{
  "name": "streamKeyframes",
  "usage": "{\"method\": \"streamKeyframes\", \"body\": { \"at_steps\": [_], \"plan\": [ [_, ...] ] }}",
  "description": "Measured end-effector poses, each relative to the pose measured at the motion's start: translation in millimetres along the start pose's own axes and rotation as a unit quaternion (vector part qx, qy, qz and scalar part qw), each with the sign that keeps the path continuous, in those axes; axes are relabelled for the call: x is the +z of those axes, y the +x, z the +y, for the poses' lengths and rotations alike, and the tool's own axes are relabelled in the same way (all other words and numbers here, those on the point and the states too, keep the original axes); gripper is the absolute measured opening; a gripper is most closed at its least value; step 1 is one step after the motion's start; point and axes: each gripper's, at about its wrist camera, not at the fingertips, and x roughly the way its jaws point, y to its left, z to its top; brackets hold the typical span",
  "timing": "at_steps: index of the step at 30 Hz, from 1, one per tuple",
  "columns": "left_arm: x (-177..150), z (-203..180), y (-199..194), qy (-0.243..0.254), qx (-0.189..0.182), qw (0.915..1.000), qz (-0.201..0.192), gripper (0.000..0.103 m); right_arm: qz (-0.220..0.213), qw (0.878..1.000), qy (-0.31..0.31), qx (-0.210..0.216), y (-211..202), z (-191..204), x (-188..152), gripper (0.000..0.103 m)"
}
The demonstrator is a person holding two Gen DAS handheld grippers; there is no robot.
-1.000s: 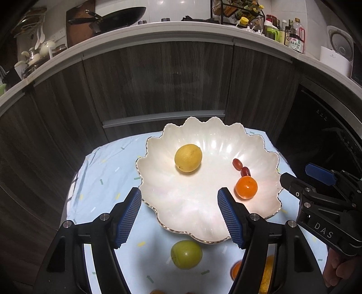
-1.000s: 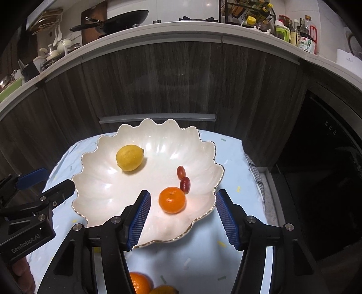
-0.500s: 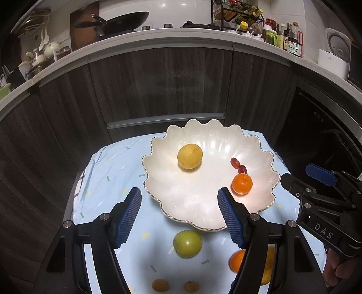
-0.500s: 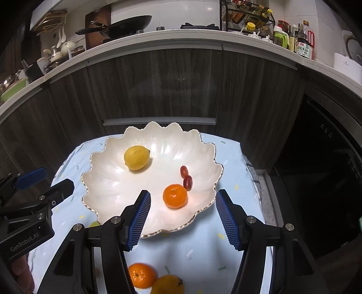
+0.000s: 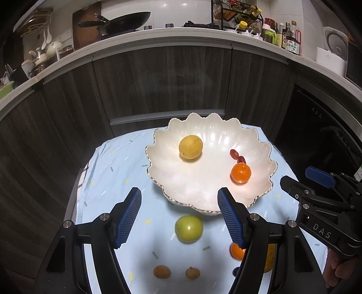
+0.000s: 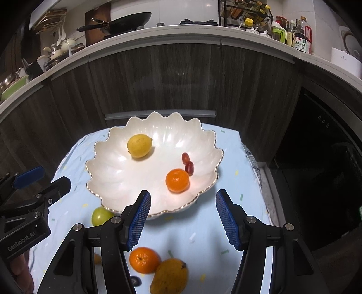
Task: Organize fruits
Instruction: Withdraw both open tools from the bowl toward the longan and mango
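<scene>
Grippers, left [image 5: 179, 217] and right [image 6: 183, 217], are hovering open and empty just short of the scalloped bowl's [image 5: 163, 171] near rim, a green apple [image 5: 189, 228] lying on open tablecloth [image 5: 106, 176] beside that rim.

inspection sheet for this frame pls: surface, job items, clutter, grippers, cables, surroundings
Surface: small table under a light blue cloth with a confetti print, creased.
Job's things: white scalloped bowl holds a lemon, a mandarin and two red grapes. On the cloth in front of the bowl: green apple, second mandarin, mango, two small brown fruits, one small dark fruit.
Clutter: nothing seen on the cloth besides fruit.
Grippers: left gripper open, empty, above the apple; right gripper open, empty, over the bowl's near rim.
Cables: nothing seen.
Surroundings: dark wood cabinets, counter with a pan and bottles.
</scene>
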Motion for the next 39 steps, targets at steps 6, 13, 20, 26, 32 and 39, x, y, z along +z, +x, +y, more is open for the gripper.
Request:
{"method": "streamKeyframes", "body": {
  "at_steps": [6, 13, 20, 26, 32, 39],
  "plan": [
    [-10, 1, -3, 0.0, 0.003, 1.0, 0.004, 0.069, 0.007, 1.0, -0.005, -0.003, -3, 4, -11, 0.061],
    [-26, 1, -4, 0.0, 0.001, 0.9999, 0.013, 0.069, 0.016, 1.0, -0.006, -0.005, -6, 6, -23, 0.061],
    [-42, 0, -6, 0.008, 0.0, 0.9999, 0.015, 0.069, 0.027, 1.0, -0.009, -0.008, -7, 8, -38, 0.061],
    [-54, -3, -6, 0.012, -0.007, 0.9996, 0.023, 0.069, 0.04, 0.999, -0.009, -0.009, -6, 8, -51, 0.061],
    [-67, -7, -1, 0.013, -0.012, 0.9992, 0.036, 0.069, 0.053, 0.999, -0.01, -0.009, -3, 8, -63, 0.061],
    [-79, -10, 2, 0.021, -0.02, 0.9987, 0.043, 0.069, 0.066, 0.998, -0.009, -0.008, 1, 8, -76, 0.061]
  ]
}}
